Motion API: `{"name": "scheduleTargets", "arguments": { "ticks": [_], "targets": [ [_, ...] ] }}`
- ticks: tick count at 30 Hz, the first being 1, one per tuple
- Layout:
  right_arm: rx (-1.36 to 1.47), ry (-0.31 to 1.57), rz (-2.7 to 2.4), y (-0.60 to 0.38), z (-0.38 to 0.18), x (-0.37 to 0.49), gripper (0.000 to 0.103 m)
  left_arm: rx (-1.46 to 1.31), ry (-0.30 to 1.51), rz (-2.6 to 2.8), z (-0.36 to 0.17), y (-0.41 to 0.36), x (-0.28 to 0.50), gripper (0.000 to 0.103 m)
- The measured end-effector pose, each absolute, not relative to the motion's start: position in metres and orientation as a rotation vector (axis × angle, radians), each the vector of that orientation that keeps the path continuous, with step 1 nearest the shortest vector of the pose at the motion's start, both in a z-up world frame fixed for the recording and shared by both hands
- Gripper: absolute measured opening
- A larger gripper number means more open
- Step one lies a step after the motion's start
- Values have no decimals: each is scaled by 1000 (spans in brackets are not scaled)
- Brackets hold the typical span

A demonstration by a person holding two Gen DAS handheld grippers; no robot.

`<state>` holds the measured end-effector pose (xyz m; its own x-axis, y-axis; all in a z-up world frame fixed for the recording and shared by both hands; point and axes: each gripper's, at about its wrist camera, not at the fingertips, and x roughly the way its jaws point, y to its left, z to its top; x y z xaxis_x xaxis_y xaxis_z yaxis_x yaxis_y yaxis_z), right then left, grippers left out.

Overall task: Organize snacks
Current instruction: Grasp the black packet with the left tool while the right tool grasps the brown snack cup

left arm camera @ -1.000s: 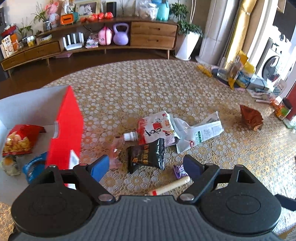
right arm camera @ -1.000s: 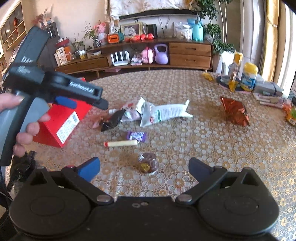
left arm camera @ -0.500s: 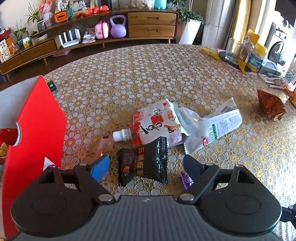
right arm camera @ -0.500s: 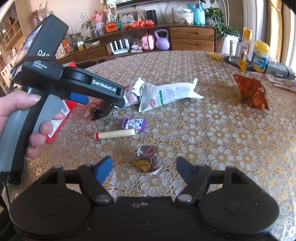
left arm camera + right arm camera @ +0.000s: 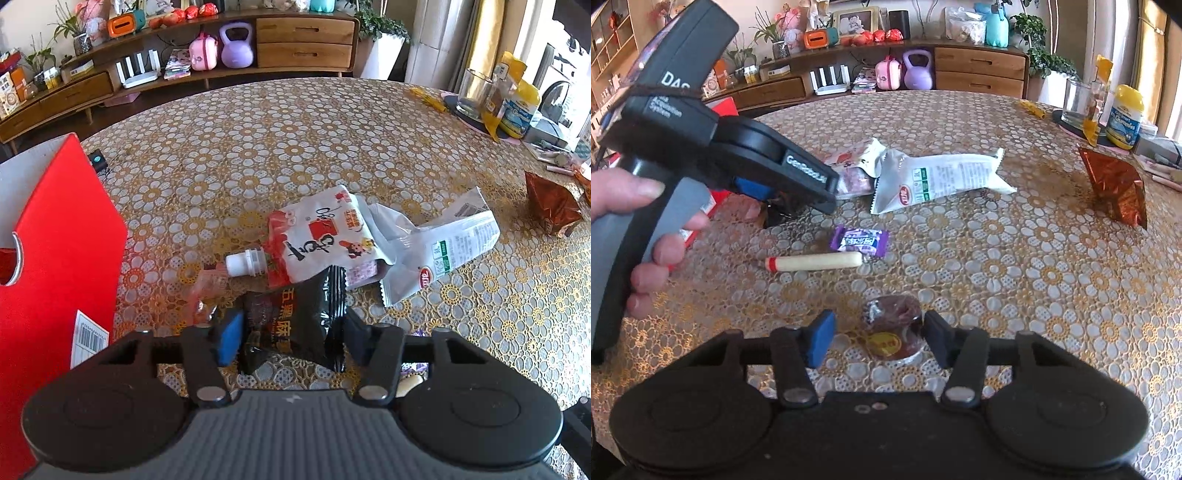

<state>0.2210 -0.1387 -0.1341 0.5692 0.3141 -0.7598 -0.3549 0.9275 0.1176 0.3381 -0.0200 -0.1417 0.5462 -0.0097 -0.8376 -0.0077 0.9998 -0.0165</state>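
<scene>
The left claw stands spread around the black snack packet at the lower middle of the frame, the pads beside its edges but not yet pinching. This slippery packet touches the white spout pouch above it, so a shallow grip can let it slide out or drag the pouch. The right claw is also spread, around the small round brown snack on the bench; I think this one can squirt away when squeezed.

Black snack packet between pads
</scene>
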Motion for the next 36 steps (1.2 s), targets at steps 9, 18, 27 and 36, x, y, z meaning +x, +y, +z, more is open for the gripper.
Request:
{"name": "scheduleTargets", "arguments": {
  "ticks": [9, 18, 27, 36],
  "targets": [
    [-41, 886, 365, -144, -132, 220, 34, -67, 976, 21, -133, -6, 332, 41],
    [-7, 864, 368, -150, -107, 204, 34, -135, 964, -23, -103, 5, 307, 41],
    [3, 806, 387, -150, -68, 176, 34, -145, 953, -60, -73, 7, 269, 41],
    [-7, 744, 419, -136, -28, 152, 34, -158, 916, -91, -35, 22, 227, 41]
  ]
}}
